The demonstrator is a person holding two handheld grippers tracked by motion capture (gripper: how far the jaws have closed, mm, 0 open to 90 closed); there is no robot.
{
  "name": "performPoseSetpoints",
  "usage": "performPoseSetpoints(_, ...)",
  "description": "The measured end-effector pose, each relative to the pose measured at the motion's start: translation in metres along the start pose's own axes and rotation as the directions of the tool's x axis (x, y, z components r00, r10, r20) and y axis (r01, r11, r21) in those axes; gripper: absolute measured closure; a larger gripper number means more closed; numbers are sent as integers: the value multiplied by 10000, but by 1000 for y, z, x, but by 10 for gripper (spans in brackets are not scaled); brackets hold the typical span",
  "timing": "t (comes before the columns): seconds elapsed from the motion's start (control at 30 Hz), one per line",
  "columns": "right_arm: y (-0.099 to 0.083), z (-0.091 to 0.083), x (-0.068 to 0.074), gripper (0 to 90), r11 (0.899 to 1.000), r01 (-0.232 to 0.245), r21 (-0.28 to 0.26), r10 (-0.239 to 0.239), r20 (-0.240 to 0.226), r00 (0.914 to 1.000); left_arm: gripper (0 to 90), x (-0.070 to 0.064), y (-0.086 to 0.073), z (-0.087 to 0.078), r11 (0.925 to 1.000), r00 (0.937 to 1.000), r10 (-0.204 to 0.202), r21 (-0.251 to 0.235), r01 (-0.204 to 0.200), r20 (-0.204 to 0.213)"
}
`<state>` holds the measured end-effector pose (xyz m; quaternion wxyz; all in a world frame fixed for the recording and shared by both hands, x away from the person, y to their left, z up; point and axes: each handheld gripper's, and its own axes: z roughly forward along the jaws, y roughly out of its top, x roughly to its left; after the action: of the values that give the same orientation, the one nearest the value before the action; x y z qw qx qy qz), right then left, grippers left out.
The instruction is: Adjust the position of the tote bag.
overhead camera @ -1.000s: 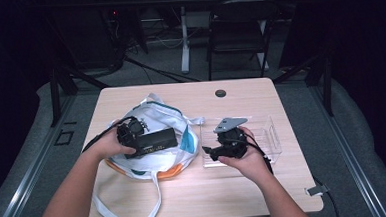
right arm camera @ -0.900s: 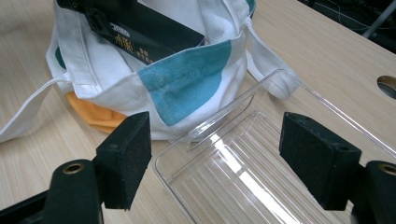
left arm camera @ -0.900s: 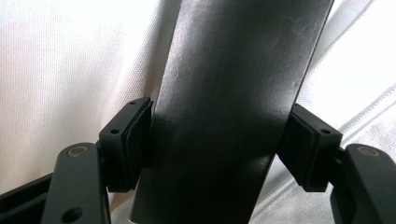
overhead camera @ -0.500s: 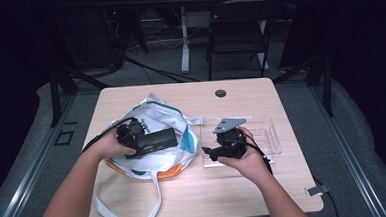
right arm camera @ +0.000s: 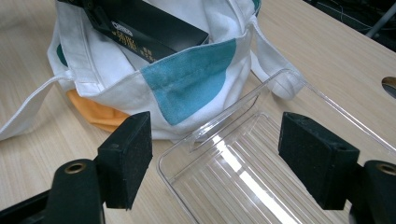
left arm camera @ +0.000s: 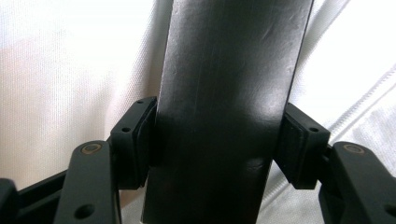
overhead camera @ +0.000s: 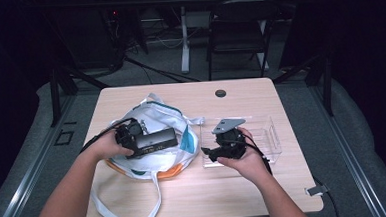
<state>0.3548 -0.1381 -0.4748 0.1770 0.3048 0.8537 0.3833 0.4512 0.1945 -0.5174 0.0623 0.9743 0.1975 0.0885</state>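
A black box lies over the open white tote bag, clamped across its width by the left gripper. Just right of the bag sits a clear plastic tray; above the tray's near end the right gripper hangs with jaws spread, holding nothing.

Left claw clamped shut on held item — right claw spread wide, empty, forearms angled inward.
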Motion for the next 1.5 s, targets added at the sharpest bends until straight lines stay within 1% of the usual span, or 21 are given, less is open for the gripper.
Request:
performPoseSetpoints(0.13, 0, 0, 0, 256, 10000, 30, 41, -30, 3, 10000, 394, -2, 0, -2, 9999, 10000, 68, -98, -68, -16)
performPoseSetpoints(0.17, 0, 0, 0, 256, 10000, -34, 10, 34, 24, 10000, 399, -2, 0, -2, 9999, 9999, 125, -74, -125, 15)
performPoseSetpoints(0.27, 0, -1, 0, 256, 10000, -15, 2, 15, 33, 10000, 407, -3, -1, -4, 9998, 9999, 124, -176, -125, -36)
performPoseSetpoints(0.3, 0, -1, 0, 256, 10000, 0, 29, 0, 25, 10000, 408, -3, -1, -5, 9998, 9999, 158, -108, -157, 5)
performPoseSetpoints(0.57, 0, 0, 0, 256, 10000, -53, 31, 53, -25, 10000, 417, -4, -2, -8, 9994, 9997, 234, -251, -233, 38)
performPoseSetpoints(0.77, -1, 0, -1, 256, 10000, -58, 50, 58, -39, 10000, 424, -4, -3, -13, 9991, 9992, 378, -193, -381, -136)
performPoseSetpoints(0.9, -1, 0, -1, 256, 10000, -58, 46, 58, -38, 10000, 426, -4, -3, -18, 9991, 9993, 346, -254, -350, -162)
performPoseSetpoints(0.93, -1, 0, -1, 255, 10000, -55, 49, 55, -41, 10000, 427, -4, -3, -19, 9991, 9992, 334, -260, -340, -235)
performPoseSetpoints(1.03, -1, 0, -1, 256, 10000, -74, 43, 74, -43, 10000, 429, -3, -5, -24, 9989, 9996, 217, -418, -225, -206)
performPoseSetpoints(1.17, -1, 0, -1, 256, 10000, -85, 29, 85, -31, 10000, 432, -3, -9, -30, 9983, 9995, 108, -577, -124, -282)
performPoseSetpoints(1.23, -1, 0, -1, 256, 10000, -80, 35, 80, -39, 10000, 433, -3, -10, -34, 9979, 9991, 30, -653, -58, -425)
performPoseSetpoints(1.5, -1, 0, -2, 256, 10000, -80, 41, 80, 4, 10000, 433, -3, -15, -48, 9962, 9989, -5, -874, -36, -463)
